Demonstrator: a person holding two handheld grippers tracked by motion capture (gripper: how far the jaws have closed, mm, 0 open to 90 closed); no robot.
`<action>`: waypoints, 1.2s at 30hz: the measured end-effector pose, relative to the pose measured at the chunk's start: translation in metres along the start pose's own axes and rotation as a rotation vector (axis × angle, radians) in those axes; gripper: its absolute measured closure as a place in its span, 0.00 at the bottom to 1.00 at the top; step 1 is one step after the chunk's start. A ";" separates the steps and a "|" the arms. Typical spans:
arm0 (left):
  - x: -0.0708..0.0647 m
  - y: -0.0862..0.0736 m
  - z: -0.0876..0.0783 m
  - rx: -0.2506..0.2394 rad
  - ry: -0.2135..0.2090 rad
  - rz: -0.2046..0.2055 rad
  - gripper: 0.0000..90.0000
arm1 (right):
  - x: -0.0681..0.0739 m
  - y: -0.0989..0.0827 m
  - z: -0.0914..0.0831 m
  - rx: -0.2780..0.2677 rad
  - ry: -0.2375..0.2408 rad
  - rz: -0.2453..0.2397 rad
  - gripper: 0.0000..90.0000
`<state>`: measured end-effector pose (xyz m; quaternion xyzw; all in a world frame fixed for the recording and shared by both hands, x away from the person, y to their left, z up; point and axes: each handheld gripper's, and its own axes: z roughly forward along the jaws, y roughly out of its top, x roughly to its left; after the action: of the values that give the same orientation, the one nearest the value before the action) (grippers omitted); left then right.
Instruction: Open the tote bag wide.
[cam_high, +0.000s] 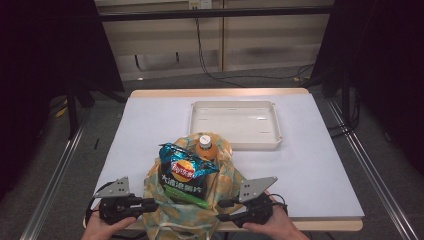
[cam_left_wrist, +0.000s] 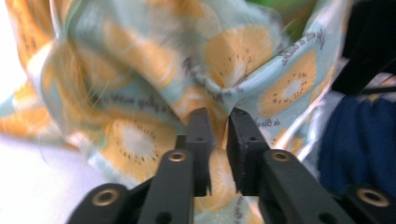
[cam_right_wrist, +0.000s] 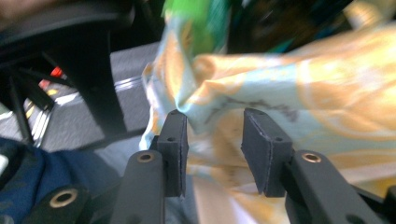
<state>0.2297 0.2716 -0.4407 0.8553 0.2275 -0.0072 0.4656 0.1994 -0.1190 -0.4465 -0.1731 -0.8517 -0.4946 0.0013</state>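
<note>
Inside the bag (cam_high: 186, 207), chip packet (cam_high: 184, 172) reads "Lay's".

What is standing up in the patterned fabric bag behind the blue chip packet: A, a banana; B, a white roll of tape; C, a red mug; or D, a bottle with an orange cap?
D: in the high view a bottle with an orange cap rises from the fabric bag just behind the chip packet, on the near side of the white tray.
</note>
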 end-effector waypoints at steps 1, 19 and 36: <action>-0.001 0.005 -0.005 -0.001 0.017 0.008 0.82 | -0.002 0.002 -0.005 -0.014 -0.010 0.001 0.66; 0.049 0.064 0.001 -0.185 0.164 -0.021 0.47 | -0.071 0.031 -0.040 -0.145 -0.275 0.091 0.64; 0.086 0.039 0.009 -0.121 0.187 -0.116 1.00 | -0.112 0.040 -0.010 -0.130 -0.380 0.112 1.00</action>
<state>0.3242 0.2789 -0.4343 0.8078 0.3192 0.0594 0.4920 0.3146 -0.1428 -0.4271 -0.3099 -0.7921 -0.5061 -0.1430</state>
